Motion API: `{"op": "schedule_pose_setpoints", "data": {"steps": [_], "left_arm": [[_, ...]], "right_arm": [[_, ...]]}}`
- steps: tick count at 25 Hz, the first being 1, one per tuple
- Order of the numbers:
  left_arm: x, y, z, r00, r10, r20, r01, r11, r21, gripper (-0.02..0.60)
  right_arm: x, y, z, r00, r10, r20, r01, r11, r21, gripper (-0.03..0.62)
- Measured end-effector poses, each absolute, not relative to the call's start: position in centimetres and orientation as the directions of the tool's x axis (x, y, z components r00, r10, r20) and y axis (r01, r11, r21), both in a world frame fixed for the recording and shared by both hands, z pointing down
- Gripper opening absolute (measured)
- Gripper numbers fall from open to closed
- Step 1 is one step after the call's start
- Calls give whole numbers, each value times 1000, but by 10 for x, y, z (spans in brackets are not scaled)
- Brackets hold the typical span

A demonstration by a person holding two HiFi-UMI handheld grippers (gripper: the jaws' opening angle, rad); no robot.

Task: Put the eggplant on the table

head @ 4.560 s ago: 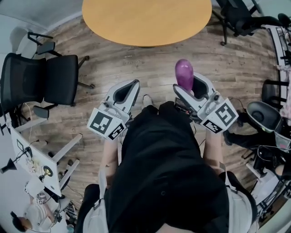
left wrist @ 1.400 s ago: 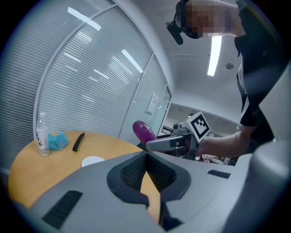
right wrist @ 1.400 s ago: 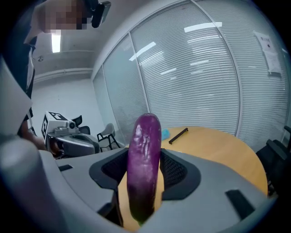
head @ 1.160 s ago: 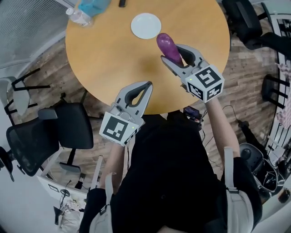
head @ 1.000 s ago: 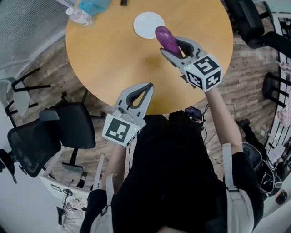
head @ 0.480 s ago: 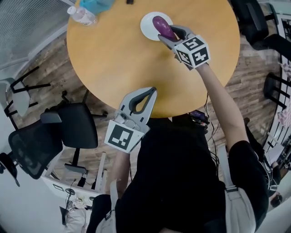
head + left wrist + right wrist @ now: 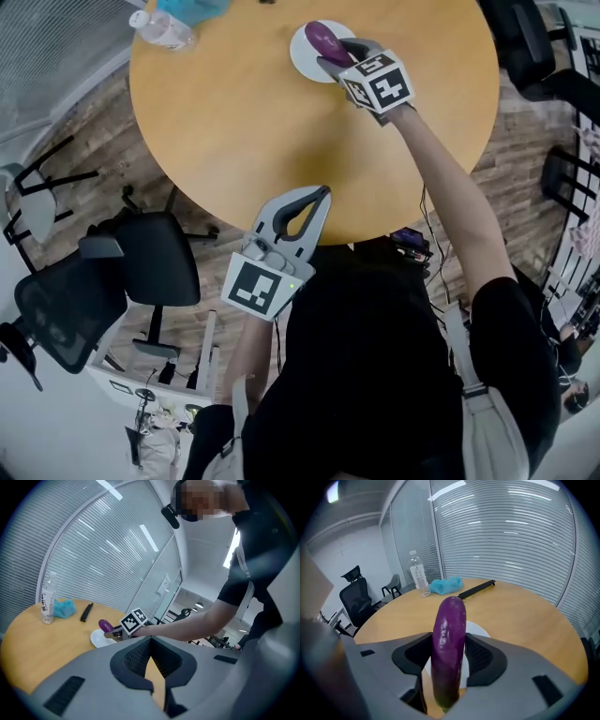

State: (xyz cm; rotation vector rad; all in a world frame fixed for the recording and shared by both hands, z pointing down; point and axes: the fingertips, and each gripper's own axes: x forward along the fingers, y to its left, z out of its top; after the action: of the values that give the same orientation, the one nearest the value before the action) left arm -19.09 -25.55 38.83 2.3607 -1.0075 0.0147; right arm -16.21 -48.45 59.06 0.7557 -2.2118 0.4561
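Note:
A purple eggplant (image 7: 322, 38) (image 7: 449, 644) stands upright between the jaws of my right gripper (image 7: 330, 54), which is shut on it. It hangs just over a small white plate (image 7: 304, 58) (image 7: 482, 632) at the far side of the round wooden table (image 7: 234, 112). The left gripper view shows the eggplant (image 7: 105, 625) over the plate (image 7: 97, 641) from the side. My left gripper (image 7: 319, 195) (image 7: 151, 667) is shut on nothing and hovers at the table's near edge.
A water bottle (image 7: 161, 30) (image 7: 418, 579), a blue cloth (image 7: 192, 7) (image 7: 445, 585) and a black pen (image 7: 477, 588) lie at the table's far left. Black office chairs (image 7: 112, 272) stand on the wooden floor to the left, another chair (image 7: 525, 47) to the right.
My right gripper has carried the eggplant forward across the table to just over the white plate. The left gripper has stayed near the table's near edge.

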Motion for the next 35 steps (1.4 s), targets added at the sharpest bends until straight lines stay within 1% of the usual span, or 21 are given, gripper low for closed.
{"op": "schedule_pose_setpoints", "data": {"steps": [11,20,27,35], "left_arm": [[-193,-259,399,716,-652,249,-673,-548,497,8],[-196,-258,400,713,-652,257,-675,-540,503,8],[-193,-253,398,715,-652,254,-675,-548,493,8],[-193,-249,388,706,-664,245,-684,-552,476,8]], "right_arm": [[-157,-496,625,-463,-370,805,-650,759,-25,218],[-149,-500,633,-401,-363,841,-671,742,1,218],[-146,-499,625,-394,-380,837,-660,751,31,218],[-155,-490,603,-444,-382,810,-620,784,30,218]]}}
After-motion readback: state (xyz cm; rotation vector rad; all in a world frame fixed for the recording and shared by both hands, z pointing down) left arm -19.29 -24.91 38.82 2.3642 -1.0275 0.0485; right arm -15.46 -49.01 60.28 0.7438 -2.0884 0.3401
